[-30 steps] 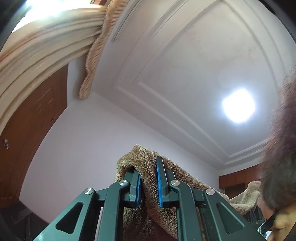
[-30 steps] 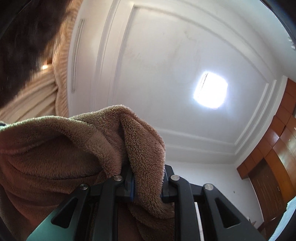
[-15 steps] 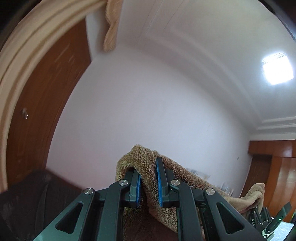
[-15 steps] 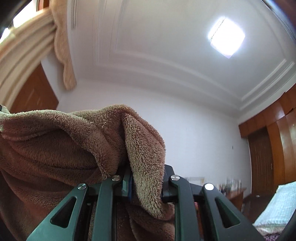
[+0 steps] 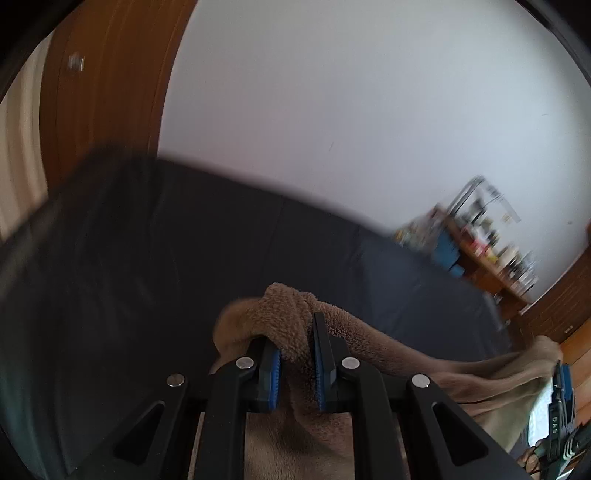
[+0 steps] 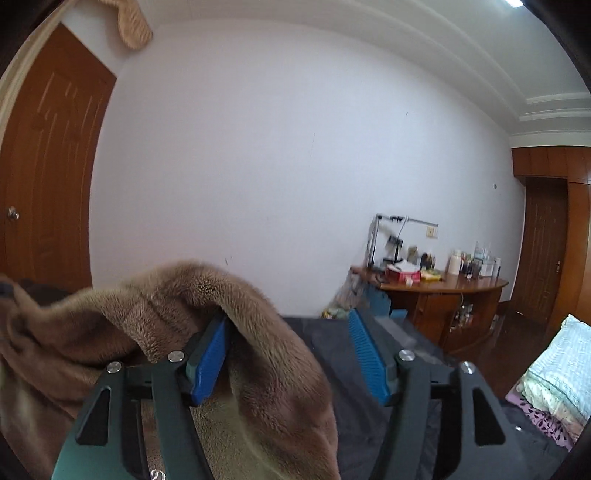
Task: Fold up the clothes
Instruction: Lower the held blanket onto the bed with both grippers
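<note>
Both fisheye views are bent strongly at the edges and ringed by a black vignette, so that the door point(image 6: 48, 177) and the ceiling mouldings point(image 6: 480, 55) are curved. The left wrist view is dimmer and smeared by motion, the cluttered desk point(image 5: 487, 236) and the dark bed cover point(image 5: 184, 258) being blurred, while the fleece garment point(image 5: 291, 325) close to the lens is rendered fairly sharp. The right wrist view is evenly and softly lit, a glaring ceiling light point(image 6: 515, 3) is clipped at the top edge, and only slight blur is seen on the lamp stand point(image 6: 391, 236).
</note>
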A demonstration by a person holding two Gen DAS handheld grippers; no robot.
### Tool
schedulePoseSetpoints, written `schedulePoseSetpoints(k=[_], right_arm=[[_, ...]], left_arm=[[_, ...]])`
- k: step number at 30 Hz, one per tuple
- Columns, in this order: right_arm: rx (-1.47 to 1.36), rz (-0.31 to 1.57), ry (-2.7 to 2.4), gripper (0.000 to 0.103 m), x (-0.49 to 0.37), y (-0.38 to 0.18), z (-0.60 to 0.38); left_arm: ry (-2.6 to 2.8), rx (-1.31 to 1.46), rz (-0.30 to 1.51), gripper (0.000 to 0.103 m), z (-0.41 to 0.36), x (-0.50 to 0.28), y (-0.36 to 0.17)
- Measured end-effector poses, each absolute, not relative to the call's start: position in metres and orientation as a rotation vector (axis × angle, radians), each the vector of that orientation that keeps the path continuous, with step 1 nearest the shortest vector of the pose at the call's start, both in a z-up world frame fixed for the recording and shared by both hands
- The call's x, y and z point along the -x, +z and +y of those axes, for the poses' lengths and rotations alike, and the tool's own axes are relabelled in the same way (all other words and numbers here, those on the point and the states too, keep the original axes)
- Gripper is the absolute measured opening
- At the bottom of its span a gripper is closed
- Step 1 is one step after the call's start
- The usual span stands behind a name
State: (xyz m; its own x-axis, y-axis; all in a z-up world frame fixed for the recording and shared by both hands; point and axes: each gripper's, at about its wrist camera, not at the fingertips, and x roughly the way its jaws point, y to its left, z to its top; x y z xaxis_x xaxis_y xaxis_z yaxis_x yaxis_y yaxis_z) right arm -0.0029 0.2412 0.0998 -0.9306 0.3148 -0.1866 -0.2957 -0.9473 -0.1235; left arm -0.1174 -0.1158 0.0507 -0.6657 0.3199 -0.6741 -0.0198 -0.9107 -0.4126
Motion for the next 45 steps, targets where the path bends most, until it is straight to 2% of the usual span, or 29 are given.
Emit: schedulePoseSetpoints(k=[2,6,11,15,24,28,32,35,40,42,45], right_arm=[[0.313,-0.132,2.792,0.071,0.005,0.091,0.246],[0.354,-0.094,2.764,0.074,0.002,0.082,0.257],[0.47,-0.154,2.846,0.079,0.012,0.08,0.234],[0.566,-0.213,2.875,0.079,0.02,0.066,0.22],[0.695,-0.166,2.902,0.081,0.033,0.054,0.23],[0.907,-0.033,3.111,0.081,0.039,0.08,0.206],[1.161,0.18,3.323,0.081,0.065,0.096,0.17],[1.299,0.228,3.382,0.08,0.091,0.096,0.134],[1.57,0.343,3.303,0.067,0.153,0.064,0.096],[1.675,0.447,3.233,0.06,0.171,0.047,0.092],[1.871,0.652,3.123,0.055,0.187,0.015,0.09]], left_arm=[[2.611,1.279,-0.583,0.015,-0.113,0.128,0.027],[2.594,1.302,-0.622,0.015,-0.113,0.127,0.01],[2.55,1.3,-0.672,0.017,-0.117,0.12,0.009],[2.481,1.313,-0.759,0.018,-0.13,0.117,0.012],[2.443,1.281,-0.827,0.018,-0.15,0.093,0.024],[2.466,1.254,-0.845,0.018,-0.162,0.083,0.03],[2.487,1.266,-0.85,0.018,-0.169,0.082,0.026],[2.471,1.269,-0.866,0.018,-0.168,0.083,0.018],[2.484,1.296,-0.858,0.018,-0.168,0.085,0.005],[2.468,1.31,-0.868,0.018,-0.168,0.087,0.001],[2.455,1.316,-0.882,0.018,-0.169,0.089,-0.002]])
